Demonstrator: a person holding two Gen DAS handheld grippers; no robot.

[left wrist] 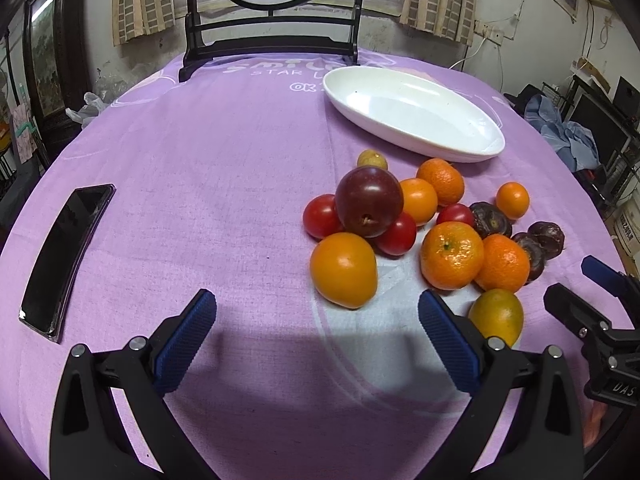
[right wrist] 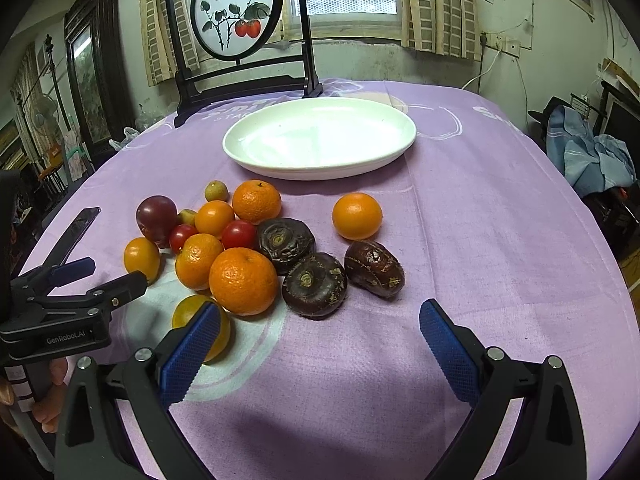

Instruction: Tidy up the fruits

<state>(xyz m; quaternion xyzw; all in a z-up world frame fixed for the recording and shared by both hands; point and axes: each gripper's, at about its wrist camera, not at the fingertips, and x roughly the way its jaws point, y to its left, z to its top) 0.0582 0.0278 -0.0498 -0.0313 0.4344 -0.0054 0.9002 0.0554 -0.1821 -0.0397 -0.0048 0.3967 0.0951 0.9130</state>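
Observation:
A heap of fruit lies on the purple tablecloth: a dark red plum, cherry tomatoes, mandarins and smooth orange fruits. Three dark brown water chestnuts lie at the heap's right. Beyond it stands an empty white oval plate. My left gripper is open just short of the heap, with nothing between its fingers. My right gripper is open in front of the chestnuts, its left finger over a yellow-green fruit. Each gripper shows at the edge of the other's view.
A black phone lies at the left on the cloth. A dark wooden stand with a round persimmon painting stands at the table's far edge behind the plate. Bare cloth stretches right of the fruit. A person's hand holds the left gripper.

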